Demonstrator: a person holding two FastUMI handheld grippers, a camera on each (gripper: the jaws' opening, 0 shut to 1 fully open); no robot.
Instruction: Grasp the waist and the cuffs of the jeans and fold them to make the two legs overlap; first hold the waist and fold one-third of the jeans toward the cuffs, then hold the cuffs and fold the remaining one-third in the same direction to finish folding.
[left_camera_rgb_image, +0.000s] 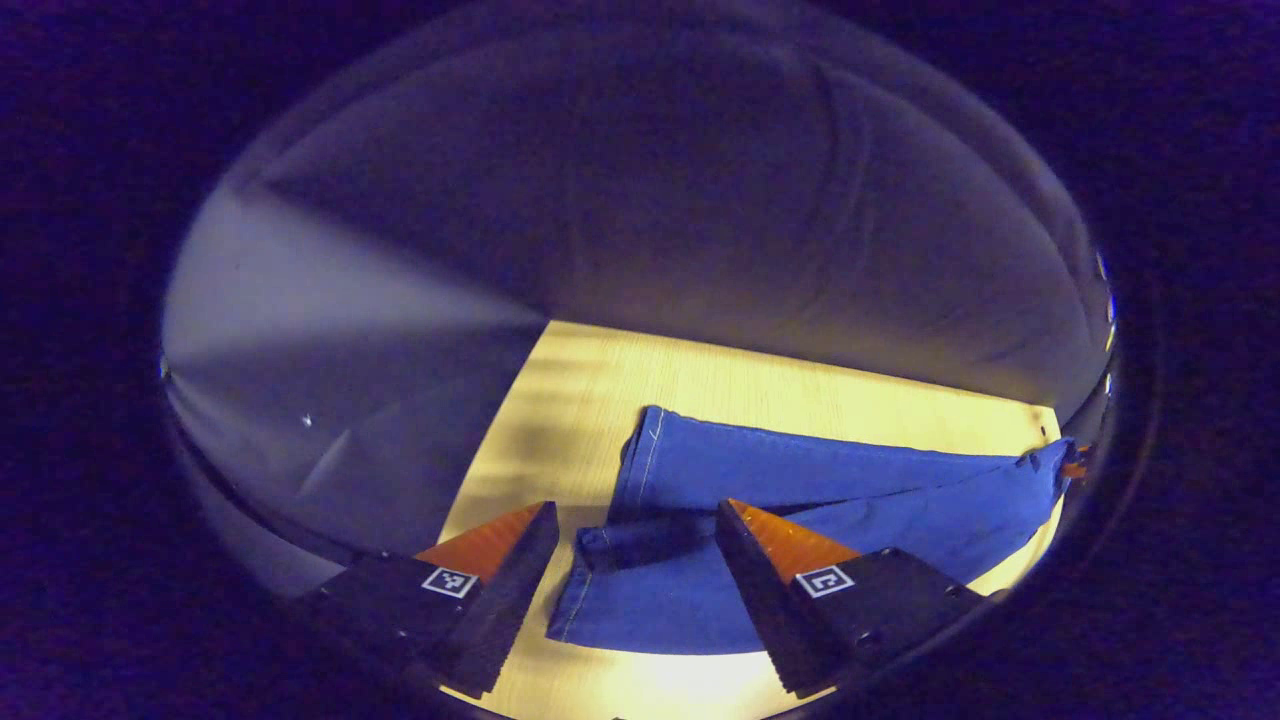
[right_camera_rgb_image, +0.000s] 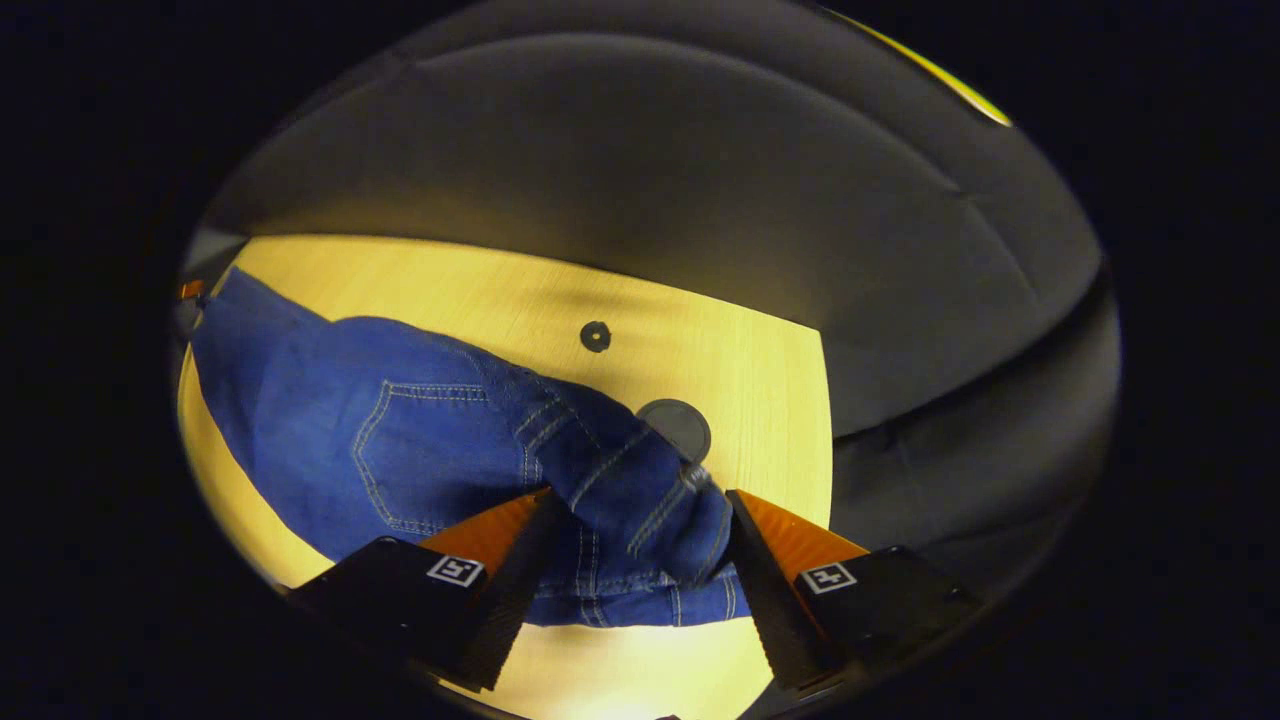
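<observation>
1. The jeans (left_camera_rgb_image: 800, 480) lay on the pale wooden bench (left_camera_rgb_image: 600, 380), with the two legs running side by side.
2. In the left gripper view, the left gripper (left_camera_rgb_image: 635, 545) hung over the cuffs (left_camera_rgb_image: 625, 545); its jaws stood apart, with one turned-up cuff end between them, and neither finger pressed on the cloth.
3. In the right gripper view, the right gripper (right_camera_rgb_image: 640, 535) sat at the waist (right_camera_rgb_image: 640, 500); its jaws were spread, and the bunched waistband rose between them, nearest the right-hand finger.
4. A back pocket (right_camera_rgb_image: 420, 455) showed further along the denim.
5. Two dark round marks (right_camera_rgb_image: 678, 425) sat on the bench just beyond the waist.
</observation>
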